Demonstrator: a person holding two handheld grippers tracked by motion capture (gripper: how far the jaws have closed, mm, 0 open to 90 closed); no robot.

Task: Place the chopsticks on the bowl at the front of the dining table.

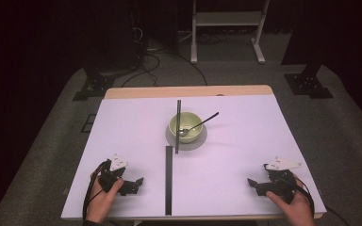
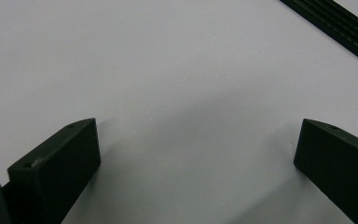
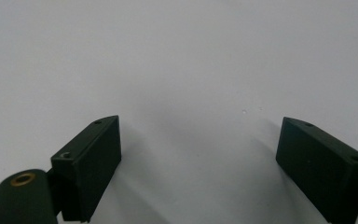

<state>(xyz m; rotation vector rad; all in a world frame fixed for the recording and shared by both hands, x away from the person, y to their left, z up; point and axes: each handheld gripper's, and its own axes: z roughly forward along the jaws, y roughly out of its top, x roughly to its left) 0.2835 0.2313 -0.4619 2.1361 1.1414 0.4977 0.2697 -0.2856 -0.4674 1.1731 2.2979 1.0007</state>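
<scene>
A dim room surrounds the white table (image 1: 122,122). Both the left gripper (image 1: 133,185) and right gripper (image 1: 254,184) rest at the near edge, jaws spread and empty, seemingly parked. Far centre, the green bowl (image 1: 185,127) holds a spoon (image 1: 199,123), probably on a grey saucer.

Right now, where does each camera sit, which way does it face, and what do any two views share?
High view: above the person's side, looking forward and down on the white table; shows both hands, the left gripper, the right gripper, and the green bowl holding a spoon.
Left gripper view: rides the left gripper, facing bare table between open jaws; a black strip crosses its corner.
Right gripper view: rides the right gripper, facing bare table between open jaws.
Shared: the black strip shows in the high and left gripper views.
</scene>
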